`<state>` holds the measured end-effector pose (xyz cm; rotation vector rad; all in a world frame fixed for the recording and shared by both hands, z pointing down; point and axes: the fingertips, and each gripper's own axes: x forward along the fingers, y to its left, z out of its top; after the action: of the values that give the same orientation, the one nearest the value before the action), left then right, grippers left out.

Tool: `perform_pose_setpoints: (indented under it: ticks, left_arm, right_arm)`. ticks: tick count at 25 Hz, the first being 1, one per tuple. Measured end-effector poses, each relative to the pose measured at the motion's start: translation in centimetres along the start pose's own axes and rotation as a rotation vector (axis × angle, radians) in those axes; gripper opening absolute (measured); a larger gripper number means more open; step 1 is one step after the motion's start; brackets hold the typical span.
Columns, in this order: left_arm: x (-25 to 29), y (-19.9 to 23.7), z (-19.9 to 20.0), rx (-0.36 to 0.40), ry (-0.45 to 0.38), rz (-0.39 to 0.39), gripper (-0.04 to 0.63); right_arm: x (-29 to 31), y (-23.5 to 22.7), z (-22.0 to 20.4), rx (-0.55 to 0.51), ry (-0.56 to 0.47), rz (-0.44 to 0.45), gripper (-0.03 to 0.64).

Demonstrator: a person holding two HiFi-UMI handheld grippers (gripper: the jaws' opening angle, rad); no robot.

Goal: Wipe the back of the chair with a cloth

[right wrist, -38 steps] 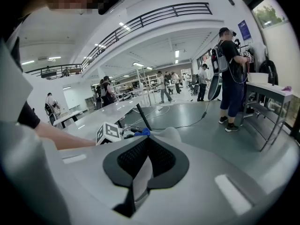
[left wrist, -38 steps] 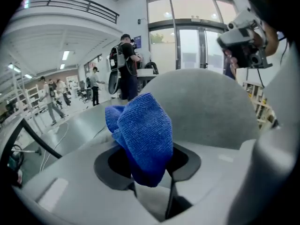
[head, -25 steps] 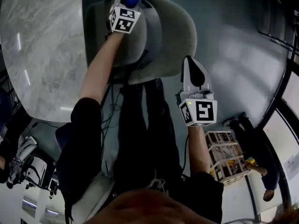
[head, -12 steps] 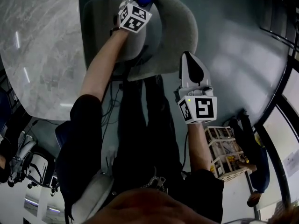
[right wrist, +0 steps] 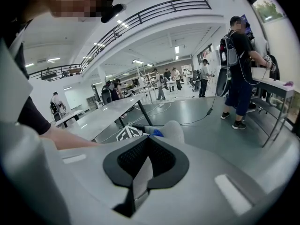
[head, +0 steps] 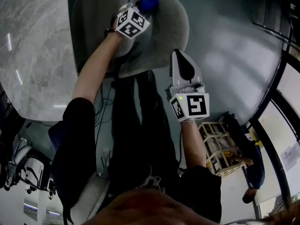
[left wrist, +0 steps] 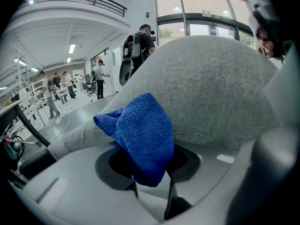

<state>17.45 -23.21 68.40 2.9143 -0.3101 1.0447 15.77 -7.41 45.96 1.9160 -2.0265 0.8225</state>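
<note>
The pale desk [head: 33,55] runs along the chair's left side. The grey chair [head: 164,29] is what I'm working on, and its curved back faces me.

My right gripper [head: 179,60] hangs off the chair's near edge, close to it but apart from the fabric. Its jaws are together with nothing between them. My left gripper [head: 142,7] is up at the top of the chair back, clamped on the blue cloth [head: 149,0].

In the left gripper view the cloth bunches out past the jaws in a loose fold and lies against the grey weave just below the crest. As far as the wide lens lets me judge, it is touching the fabric, not hovering off it.

I take this as the wiping stroke itself, with the cloth at the upper rim and most of the back not yet covered.

For the next move I need to keep the clamp firm, so the fold does not pull out as it drags over the rough weave. I also need to press the cloth flat to the chair so that more than its tip does the work. Then I would sweep it sideways along the crest and work down the back in overlapping passes.

If the chair shifts under the push, my right gripper sits well placed to brace its edge.
</note>
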Motion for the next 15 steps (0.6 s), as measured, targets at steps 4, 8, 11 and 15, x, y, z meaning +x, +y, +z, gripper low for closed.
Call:
perform_pose_setpoints:
  ticks: [4, 8, 11, 15]
  left_arm:
    - [-0.2, -2.6, 0.2, 0.044, 0.003, -0.075, 0.147]
    - [-0.7, -4.7, 0.0, 0.083, -0.003, -0.147, 0.149]
    - [-1.5, -6.5, -0.1, 0.113, -0.016, -0.214, 0.149]
    - [-2.4, -9.1, -0.6, 0.168, -0.015, -0.282, 0.149]
  right_arm:
    - [-0.3, -0.1, -0.4, 0.009, -0.001, 0.002, 0.003]
    - [-0.3, 0.2, -0.8, 0.015, -0.002, 0.005, 0.003]
    - [-0.3, 0.5, -0.7, 0.018, -0.005, 0.007, 0.003]
    - [-0.2, 0.7, -0.6, 0.019, -0.007, 0.011, 0.003]
